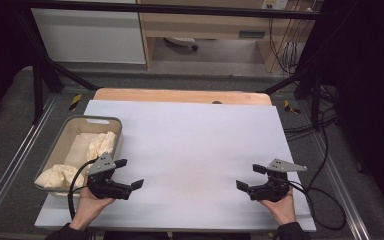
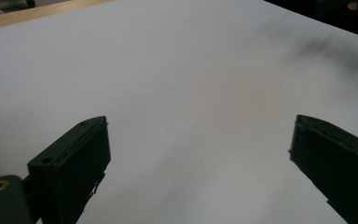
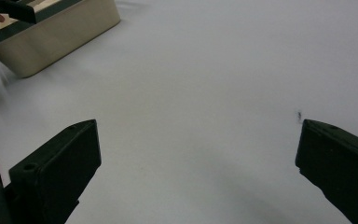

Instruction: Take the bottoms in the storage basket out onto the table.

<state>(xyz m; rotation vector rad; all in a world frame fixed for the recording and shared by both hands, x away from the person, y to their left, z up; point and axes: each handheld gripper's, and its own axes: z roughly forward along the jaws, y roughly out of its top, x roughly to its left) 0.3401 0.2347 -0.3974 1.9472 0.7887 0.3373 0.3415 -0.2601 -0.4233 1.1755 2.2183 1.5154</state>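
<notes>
In the high view my left gripper [image 1: 129,173] rests low over the white sheet [image 1: 190,150] near the front left, held by a hand, jaws wide apart with nothing between them. My right gripper [image 1: 250,176] mirrors it at the front right, also open and empty. In the left gripper view my left gripper [image 2: 200,154] looks across bare white sheet [image 2: 182,70]. In the right gripper view my right gripper [image 3: 200,158] faces the same sheet [image 3: 223,70], with the beige bin [image 3: 56,32] far off at the upper left.
A beige bin [image 1: 68,131] holding crumpled cream cloth [image 1: 100,145] sits at the table's left edge, close behind my left gripper. Beyond the sheet lies a strip of wooden tabletop [image 1: 180,95]. Black frame legs and cables [image 1: 325,165] flank the table.
</notes>
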